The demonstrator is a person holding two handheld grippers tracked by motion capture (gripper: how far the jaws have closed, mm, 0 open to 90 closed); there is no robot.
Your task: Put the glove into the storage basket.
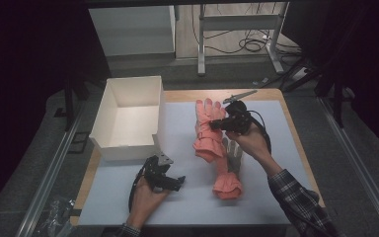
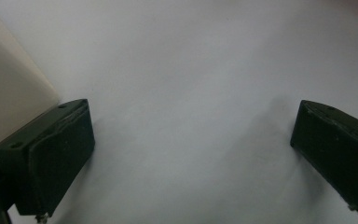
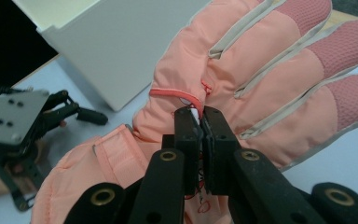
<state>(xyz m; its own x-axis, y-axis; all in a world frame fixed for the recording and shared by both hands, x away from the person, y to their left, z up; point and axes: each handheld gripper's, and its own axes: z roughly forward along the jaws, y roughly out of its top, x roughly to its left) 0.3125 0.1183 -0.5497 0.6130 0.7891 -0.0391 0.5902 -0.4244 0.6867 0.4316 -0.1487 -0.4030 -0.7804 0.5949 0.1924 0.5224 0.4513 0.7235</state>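
The right gripper (image 3: 200,116) is pinching a fold of the quilted, salmon-pink padded glove (image 3: 242,79), its jaws nearly meeting on the fabric beside the thumb seam; this glove, with mesh-textured fingertip panels and pale grey piping, is hanging above the light blue mat (image 1: 271,123), right of the box. Two pink gloves are showing: the held one and a second (image 1: 227,183) lying on the mat over a grey knitted glove (image 1: 234,154). One rectangular white cardboard box (image 1: 128,118) is standing open, while the left gripper (image 2: 191,140) is resting beside it, jaws spread wide and holding nothing.
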